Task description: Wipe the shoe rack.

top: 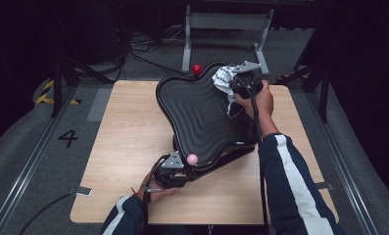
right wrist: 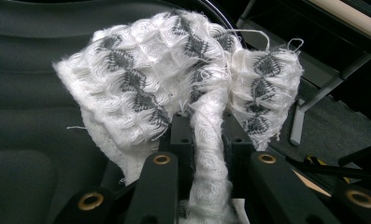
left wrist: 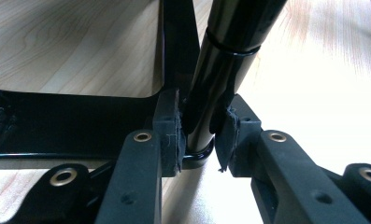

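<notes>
On the light wooden table (top: 133, 147) stood a black wavy-surfaced seat (top: 202, 117) on a black frame, tipped up so its ribbed face looked toward the camera. At its far right edge, the right gripper (top: 233, 81) was pinching a white cloth with a grey diamond pattern (top: 223, 78) — jaws pressed together on a bunched strip of it, as the right gripper view showed, the cloth (right wrist: 174, 88) fanning out above the pads and lying against the dark seat surface (right wrist: 33, 116). The right hand (top: 258, 100) held that gripper near the seat's upper rim. At the near edge of the seat, the left gripper (top: 170, 169) clamped a glossy black tube (left wrist: 211, 84) of the frame — pads touching it on both sides, jaws narrowed around the tube. A flat black frame bar (left wrist: 71, 121) ran off to the left just behind the pads, with tabletop (left wrist: 71, 42) beyond. A pink ball (top: 192, 158) sat just beside the left gripper at the seat's near rim; a red ball (top: 197, 69) sat at its far rim, close to the cloth.
</notes>
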`<act>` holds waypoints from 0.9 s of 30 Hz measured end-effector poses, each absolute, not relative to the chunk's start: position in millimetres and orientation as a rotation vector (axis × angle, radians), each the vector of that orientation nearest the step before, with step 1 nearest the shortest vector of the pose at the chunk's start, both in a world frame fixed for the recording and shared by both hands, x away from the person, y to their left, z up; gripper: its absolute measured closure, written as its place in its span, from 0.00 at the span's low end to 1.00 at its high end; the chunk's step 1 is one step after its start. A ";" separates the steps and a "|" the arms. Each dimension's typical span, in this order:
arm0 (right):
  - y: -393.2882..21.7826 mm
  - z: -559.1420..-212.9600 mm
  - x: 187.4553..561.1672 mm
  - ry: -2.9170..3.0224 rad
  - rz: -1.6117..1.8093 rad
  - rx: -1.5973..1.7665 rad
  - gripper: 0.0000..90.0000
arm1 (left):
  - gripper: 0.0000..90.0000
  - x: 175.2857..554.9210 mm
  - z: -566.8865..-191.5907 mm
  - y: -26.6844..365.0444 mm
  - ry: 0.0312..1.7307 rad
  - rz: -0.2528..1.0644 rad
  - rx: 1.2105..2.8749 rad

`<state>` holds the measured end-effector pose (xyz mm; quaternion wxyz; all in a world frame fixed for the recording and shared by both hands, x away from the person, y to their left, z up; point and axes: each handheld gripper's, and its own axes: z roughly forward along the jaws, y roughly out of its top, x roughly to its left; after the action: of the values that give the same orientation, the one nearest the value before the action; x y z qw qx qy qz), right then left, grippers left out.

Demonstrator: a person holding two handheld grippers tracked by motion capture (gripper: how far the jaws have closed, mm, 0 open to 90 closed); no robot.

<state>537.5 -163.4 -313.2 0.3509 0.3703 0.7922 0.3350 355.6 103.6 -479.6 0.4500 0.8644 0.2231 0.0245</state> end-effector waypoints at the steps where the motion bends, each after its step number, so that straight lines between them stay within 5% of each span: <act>1: -162.8 -312.6 537.6 2.053 0.871 0.953 0.88 | 0.79 355.8 -479.6 103.6 0.551 0.062 2.137; 27: -98.0 -305.8 516.4 2.172 0.925 0.697 0.87 | 0.79 355.4 -479.6 102.9 0.540 0.051 2.141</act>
<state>516.4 -98.0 -305.8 0.3335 0.2668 0.8319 0.3544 355.4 102.9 -479.6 0.4496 0.8658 0.2185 0.0206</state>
